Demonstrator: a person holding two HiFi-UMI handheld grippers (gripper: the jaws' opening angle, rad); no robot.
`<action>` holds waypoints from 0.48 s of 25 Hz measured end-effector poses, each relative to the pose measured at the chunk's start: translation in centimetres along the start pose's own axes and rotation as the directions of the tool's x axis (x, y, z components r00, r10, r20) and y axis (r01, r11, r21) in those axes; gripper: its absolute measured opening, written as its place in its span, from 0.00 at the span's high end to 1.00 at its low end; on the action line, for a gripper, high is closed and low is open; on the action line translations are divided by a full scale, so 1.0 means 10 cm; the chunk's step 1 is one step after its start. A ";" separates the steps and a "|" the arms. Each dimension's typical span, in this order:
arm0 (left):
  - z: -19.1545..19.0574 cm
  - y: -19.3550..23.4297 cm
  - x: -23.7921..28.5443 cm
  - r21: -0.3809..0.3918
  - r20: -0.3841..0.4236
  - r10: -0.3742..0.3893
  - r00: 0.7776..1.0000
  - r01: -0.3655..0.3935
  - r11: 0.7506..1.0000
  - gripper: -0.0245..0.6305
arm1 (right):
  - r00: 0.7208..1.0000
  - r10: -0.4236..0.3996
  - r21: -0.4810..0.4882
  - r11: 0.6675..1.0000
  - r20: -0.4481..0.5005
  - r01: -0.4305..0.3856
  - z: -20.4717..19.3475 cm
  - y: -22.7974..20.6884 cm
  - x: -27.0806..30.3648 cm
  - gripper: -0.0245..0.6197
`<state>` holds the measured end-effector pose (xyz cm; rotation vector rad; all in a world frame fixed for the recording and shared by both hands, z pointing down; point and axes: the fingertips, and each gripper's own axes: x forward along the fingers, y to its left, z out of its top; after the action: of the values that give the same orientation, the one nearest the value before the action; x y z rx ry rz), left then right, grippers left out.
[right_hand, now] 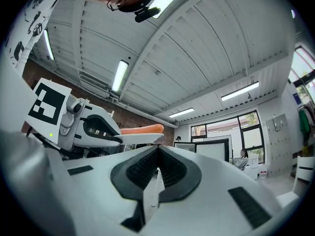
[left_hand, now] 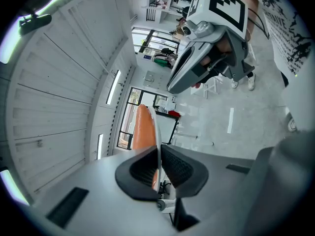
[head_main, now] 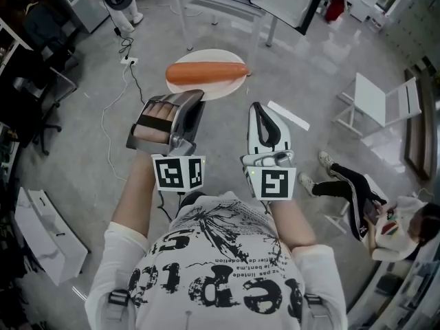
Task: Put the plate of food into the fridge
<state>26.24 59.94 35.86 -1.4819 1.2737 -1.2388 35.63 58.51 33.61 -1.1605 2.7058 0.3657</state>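
Plate (head_main: 218,92): white, sausage (head_main: 206,73) lying on it, held over the floor (head_main: 323,81)
Left claw (left_hand: 158,154): clamped on the plate's rim
Right claw (right_hand: 157,155): closed, empty, just beside

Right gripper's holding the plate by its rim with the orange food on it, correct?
Not quite. The left gripper is the one shut on the plate rim, as the left gripper view shows. The right gripper is shut on nothing. The food does lie on the plate.
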 end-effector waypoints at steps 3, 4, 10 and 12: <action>0.00 0.00 0.03 -0.007 -0.001 -0.005 1.000 0.005 1.000 0.93 | 1.000 0.002 -0.003 1.000 -0.015 -0.002 -0.07 -0.04 0.01 0.96; 0.00 0.00 0.04 -0.009 -0.003 -0.007 1.000 0.007 1.000 0.93 | 1.000 0.001 -0.001 1.000 -0.021 -0.001 -0.09 -0.05 0.02 0.96; 0.00 -0.02 0.12 -0.019 -0.011 -0.022 1.000 0.022 1.000 0.93 | 0.999 0.003 0.016 1.000 -0.044 -0.002 -0.20 -0.14 0.07 0.96; -0.06 -0.01 0.15 -0.023 -0.020 -0.029 0.999 0.028 0.999 0.93 | 0.998 0.015 0.025 1.000 -0.059 -0.013 -0.25 -0.11 0.14 0.96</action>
<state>25.64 58.51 36.29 -1.5119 1.2875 -1.2649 35.31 56.07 35.43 -1.1645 2.7622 0.3032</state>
